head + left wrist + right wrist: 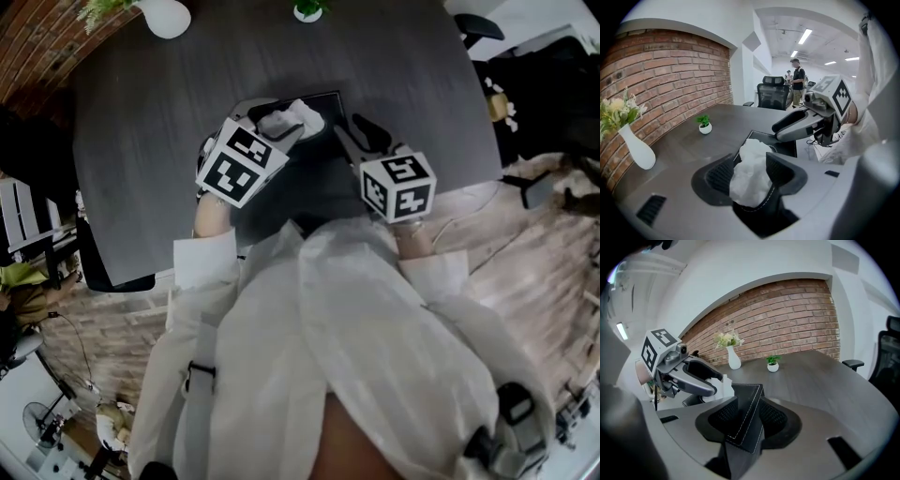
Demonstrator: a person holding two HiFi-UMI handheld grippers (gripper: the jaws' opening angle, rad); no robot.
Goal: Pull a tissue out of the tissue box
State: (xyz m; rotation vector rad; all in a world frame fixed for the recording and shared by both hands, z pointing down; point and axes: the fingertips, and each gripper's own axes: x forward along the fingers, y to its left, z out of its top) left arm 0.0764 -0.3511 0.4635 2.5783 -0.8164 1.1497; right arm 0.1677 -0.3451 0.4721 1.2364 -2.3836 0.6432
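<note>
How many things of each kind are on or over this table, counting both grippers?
grippers: 2, the left gripper and the right gripper
tissue box: 1
tissue: 1
vase with flowers: 1
potted plant: 1
Total: 6

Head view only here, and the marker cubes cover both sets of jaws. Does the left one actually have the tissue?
Observer: Yes. In the left gripper view the left gripper has its jaws closed on the white tissue.
Operator: And the right?
Observer: The right gripper is open. A stitched wall of the black tissue box stands between its jaws, and the pads look clear of it.
Operator: Anyone near the table?
Observer: One person stands well back, beyond the office chair at the table's far end.
</note>
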